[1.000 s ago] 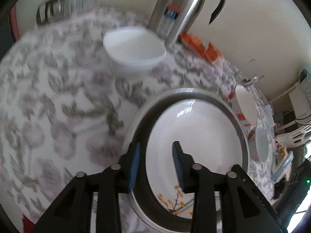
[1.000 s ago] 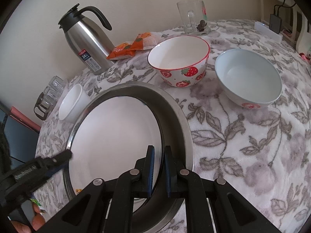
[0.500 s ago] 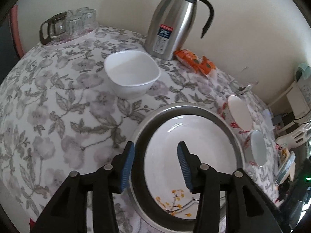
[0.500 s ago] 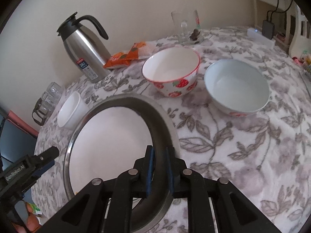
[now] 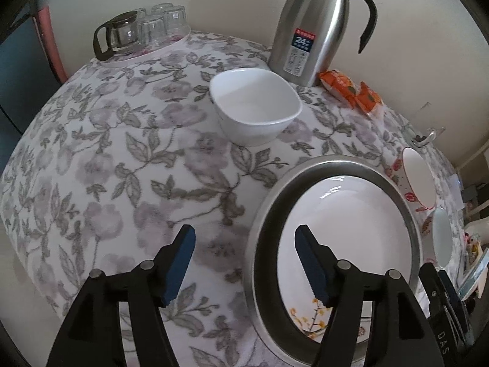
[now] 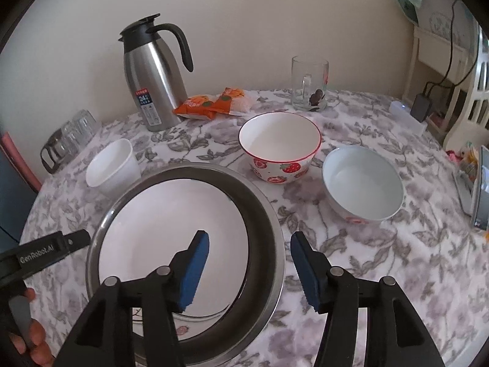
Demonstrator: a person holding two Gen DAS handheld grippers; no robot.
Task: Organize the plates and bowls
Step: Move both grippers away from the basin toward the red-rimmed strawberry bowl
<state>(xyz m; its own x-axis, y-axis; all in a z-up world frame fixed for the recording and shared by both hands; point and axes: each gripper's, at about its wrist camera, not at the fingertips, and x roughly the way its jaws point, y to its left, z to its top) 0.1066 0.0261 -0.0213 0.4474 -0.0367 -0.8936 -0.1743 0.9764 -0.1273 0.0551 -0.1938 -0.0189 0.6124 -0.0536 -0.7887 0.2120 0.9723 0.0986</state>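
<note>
We find the white plate (image 6: 171, 229) seated inside the steel pan (image 6: 262, 223) on the floral tablecloth (image 5: 122, 159). Left gripper (image 5: 244, 264) and right gripper (image 6: 249, 270) have just opened, jaws apart, holding nothing. We judge the placing step complete; next, the strawberry bowl (image 6: 279, 150) needs gripping at its rim.

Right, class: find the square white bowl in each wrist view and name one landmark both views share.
Left wrist view: the square white bowl sits in the upper middle, just below the steel jug.
Right wrist view: the same bowl sits at middle left, beyond the left rim of the metal dish.
Shared landmark: the steel jug with the black handle, standing by the wall.
</note>
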